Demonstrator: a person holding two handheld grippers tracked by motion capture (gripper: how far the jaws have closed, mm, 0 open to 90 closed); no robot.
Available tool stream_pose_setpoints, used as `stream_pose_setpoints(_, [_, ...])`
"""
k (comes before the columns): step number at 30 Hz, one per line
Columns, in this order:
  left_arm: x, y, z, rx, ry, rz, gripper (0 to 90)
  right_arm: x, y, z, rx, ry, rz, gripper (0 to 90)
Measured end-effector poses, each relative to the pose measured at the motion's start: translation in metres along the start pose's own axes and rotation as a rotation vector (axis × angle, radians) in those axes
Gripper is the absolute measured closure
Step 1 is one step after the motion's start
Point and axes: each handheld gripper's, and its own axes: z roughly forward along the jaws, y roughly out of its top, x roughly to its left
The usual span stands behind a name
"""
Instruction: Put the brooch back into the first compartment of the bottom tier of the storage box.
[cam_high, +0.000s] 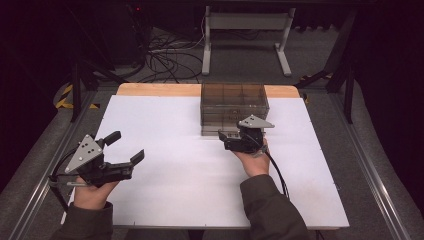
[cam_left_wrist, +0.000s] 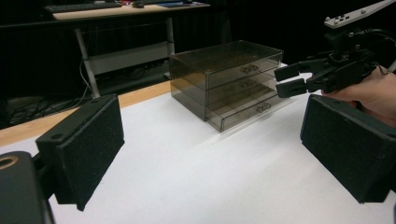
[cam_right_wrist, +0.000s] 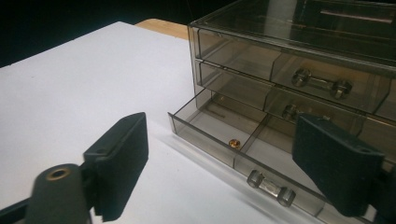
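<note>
Protruding bottom drawer (cam_right_wrist: 243, 140) holding small brass piece (cam_right_wrist: 233, 142); both grippers' jaws wide apart, empty.

White table top (cam_high: 165, 200) under a smoky drawer chest (cam_high: 234, 102).

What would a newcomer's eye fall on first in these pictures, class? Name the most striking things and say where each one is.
First, the smoky see-through drawer box at the far middle of the white table, its bottom drawer pulled partly out with a small brass-coloured bit inside. Next, the right claw open just in front of that drawer. Last, the left claw, held open over the table's near left, well away from the box.
</note>
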Motion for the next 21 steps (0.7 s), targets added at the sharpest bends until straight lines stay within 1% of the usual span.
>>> stream_pose_setpoints(5, [-0.001,0.001,0.0,0.001,-0.008,0.016,6.9,0.0,-0.001,-0.01,-0.01,0.008,0.013,13.9])
stream_pose_setpoints(11, [-0.002,0.002,-0.001,-0.004,-0.009,0.016,6.9,0.002,-0.003,-0.021,-0.031,0.028,0.018,10.3])
stream_pose_setpoints(14, [-0.002,0.002,-0.001,-0.003,-0.004,0.018,6.9,0.003,-0.003,-0.025,-0.033,0.039,0.023,8.4])
stream_pose_setpoints(17, [-0.002,0.002,-0.002,-0.005,0.0,0.017,6.9,0.002,-0.005,-0.029,-0.033,0.041,0.025,6.2])
stream_pose_setpoints(21, [-0.002,0.002,-0.003,-0.007,0.002,0.016,6.9,0.0,-0.007,-0.038,-0.048,0.043,0.034,4.7])
